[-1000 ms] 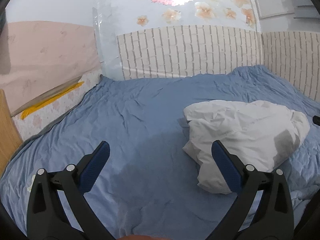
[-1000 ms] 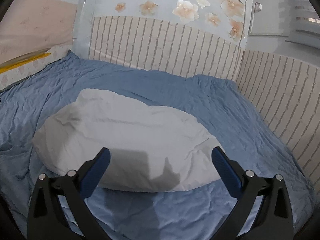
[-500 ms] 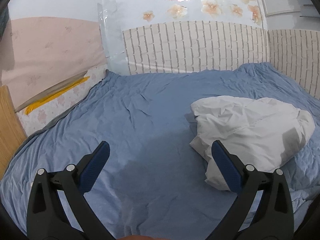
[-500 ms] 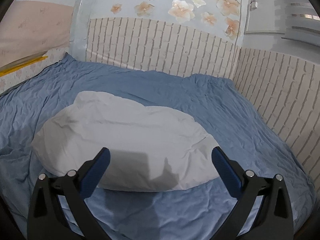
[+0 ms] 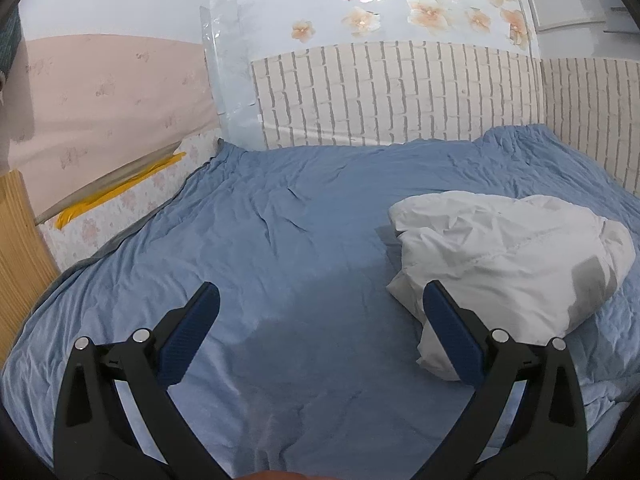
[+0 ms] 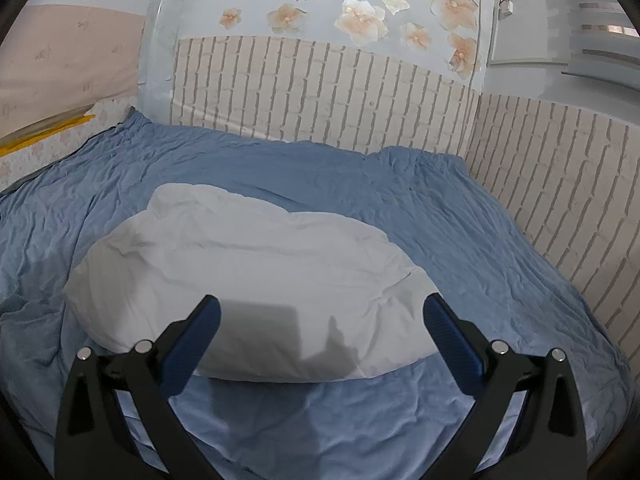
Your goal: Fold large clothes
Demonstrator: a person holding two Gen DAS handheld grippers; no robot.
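A white puffy garment (image 6: 256,280) lies in a rounded heap on the blue bed sheet (image 6: 460,240). In the left wrist view the garment (image 5: 504,256) is at the right, on the sheet (image 5: 288,264). My left gripper (image 5: 320,300) is open and empty, above bare sheet to the left of the garment. My right gripper (image 6: 320,312) is open and empty, held just in front of the garment's near edge, apart from it.
A brick-pattern padded wall (image 6: 320,92) runs behind the bed and along its right side (image 6: 560,184). A pink headboard-like panel (image 5: 100,112) and a wooden board (image 5: 20,240) stand at the left edge.
Both grippers have tilted up and drawn back slightly, so the garment sits lower and farther right in the left view. Both stay open.
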